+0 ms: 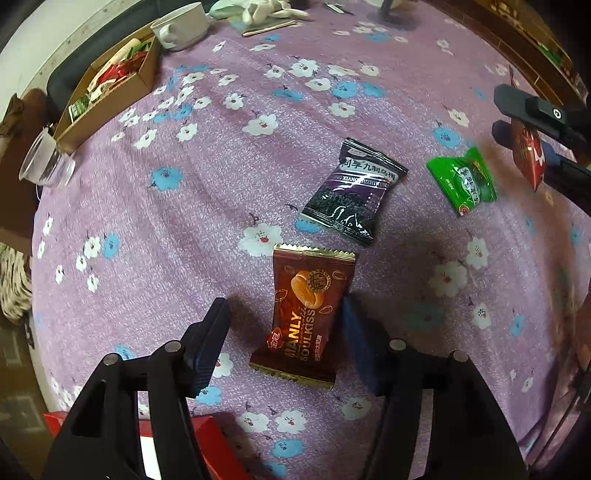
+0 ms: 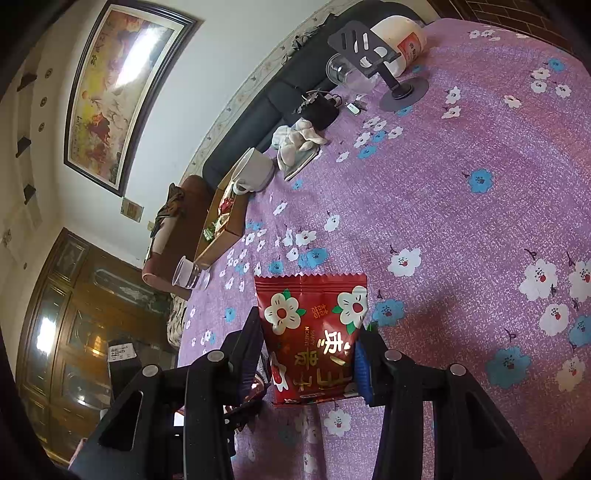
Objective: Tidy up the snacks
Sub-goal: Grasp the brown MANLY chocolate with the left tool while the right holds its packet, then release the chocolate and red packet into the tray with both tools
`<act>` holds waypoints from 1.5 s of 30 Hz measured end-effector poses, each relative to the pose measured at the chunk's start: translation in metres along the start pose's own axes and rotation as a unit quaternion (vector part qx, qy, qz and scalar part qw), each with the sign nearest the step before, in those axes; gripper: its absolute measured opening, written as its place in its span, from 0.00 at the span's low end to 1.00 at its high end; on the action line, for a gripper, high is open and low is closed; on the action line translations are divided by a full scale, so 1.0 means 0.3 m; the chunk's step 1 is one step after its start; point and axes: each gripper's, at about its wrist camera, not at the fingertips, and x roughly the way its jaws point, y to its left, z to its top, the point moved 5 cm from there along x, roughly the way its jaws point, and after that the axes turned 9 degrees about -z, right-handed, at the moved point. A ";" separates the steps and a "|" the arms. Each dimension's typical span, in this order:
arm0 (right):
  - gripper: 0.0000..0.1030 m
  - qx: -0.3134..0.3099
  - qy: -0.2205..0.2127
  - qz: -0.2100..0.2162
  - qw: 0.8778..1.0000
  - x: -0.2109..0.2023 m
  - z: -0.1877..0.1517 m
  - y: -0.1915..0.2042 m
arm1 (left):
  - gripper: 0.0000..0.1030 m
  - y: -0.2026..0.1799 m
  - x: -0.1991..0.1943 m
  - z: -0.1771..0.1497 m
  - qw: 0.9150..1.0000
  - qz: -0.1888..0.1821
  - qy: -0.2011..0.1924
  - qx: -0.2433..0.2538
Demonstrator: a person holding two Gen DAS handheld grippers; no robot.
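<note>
My left gripper [image 1: 282, 325] is open over the purple flowered tablecloth, its fingers either side of a brown Manly Soulkiss snack packet [image 1: 304, 317] that lies flat; the right finger touches the packet's edge. A dark purple plum packet [image 1: 352, 192] and a green packet [image 1: 463, 179] lie beyond it. My right gripper [image 2: 308, 347] is shut on a red flowered snack packet [image 2: 314, 332] and holds it above the cloth; it also shows in the left wrist view [image 1: 528, 155] at the far right. A brown cardboard box [image 1: 122, 92] with several snacks stands at the far left edge, also seen in the right wrist view [image 2: 221, 229].
A white cup [image 1: 181, 26] stands beside the box, and a clear plastic cup [image 1: 46, 162] at the table's left edge. A red box [image 1: 207, 439] sits near me. A phone stand [image 2: 391, 74], a jar, a cloth and small items lie at the far side.
</note>
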 end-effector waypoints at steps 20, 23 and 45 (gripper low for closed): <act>0.43 -0.012 -0.033 -0.002 0.999 -0.031 0.015 0.025 | 0.27 -0.082 -0.020 -0.044 0.998 -0.055 -0.023 -0.032; 0.43 -0.015 -0.035 0.000 0.999 -0.027 0.019 0.029 | 0.27 -0.136 -0.044 -0.091 0.996 -0.073 -0.029 -0.041; 0.42 -0.081 0.025 0.073 0.994 0.020 -0.099 0.174 | 0.28 0.075 -0.456 -0.516 0.968 -0.045 -0.197 -0.150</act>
